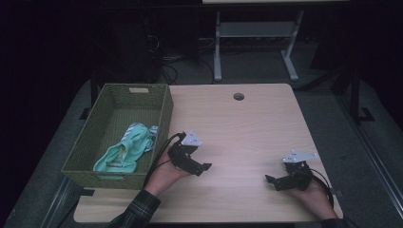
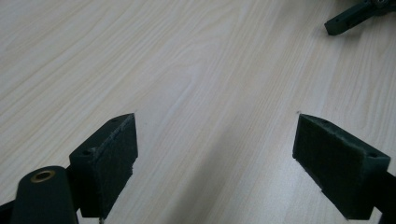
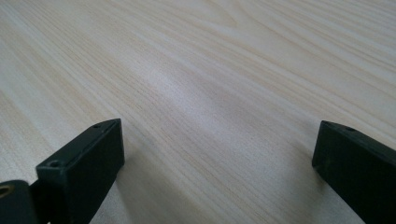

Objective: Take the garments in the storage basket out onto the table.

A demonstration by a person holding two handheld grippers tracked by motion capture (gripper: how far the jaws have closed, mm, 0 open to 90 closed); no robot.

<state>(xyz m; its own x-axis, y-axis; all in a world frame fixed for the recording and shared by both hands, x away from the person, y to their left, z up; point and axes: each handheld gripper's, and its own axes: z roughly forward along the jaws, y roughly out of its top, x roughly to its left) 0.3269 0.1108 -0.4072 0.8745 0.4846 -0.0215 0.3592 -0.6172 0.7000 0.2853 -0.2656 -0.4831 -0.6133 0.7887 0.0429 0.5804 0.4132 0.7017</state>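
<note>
Two grippers over a pale wooden table, and we sweep from the left: a green woven basket sits on the table's left edge, and inside it lies a mint-green garment, bunched up toward the near end, with a bit of striped cloth showing at its top. Just beside the basket's right wall comes the left gripper, gripped in the person's left hand, a plaid sleeve trailing behind; its jaws stand wide apart with nothing between them, bare wood underneath in the left gripper view. Across a stretch of bare tabletop, well apart, sits the right gripper near the front right corner, pointing back toward the left one. Its jaws too are spread wide over plain wood grain, pinching nothing at all.
</note>
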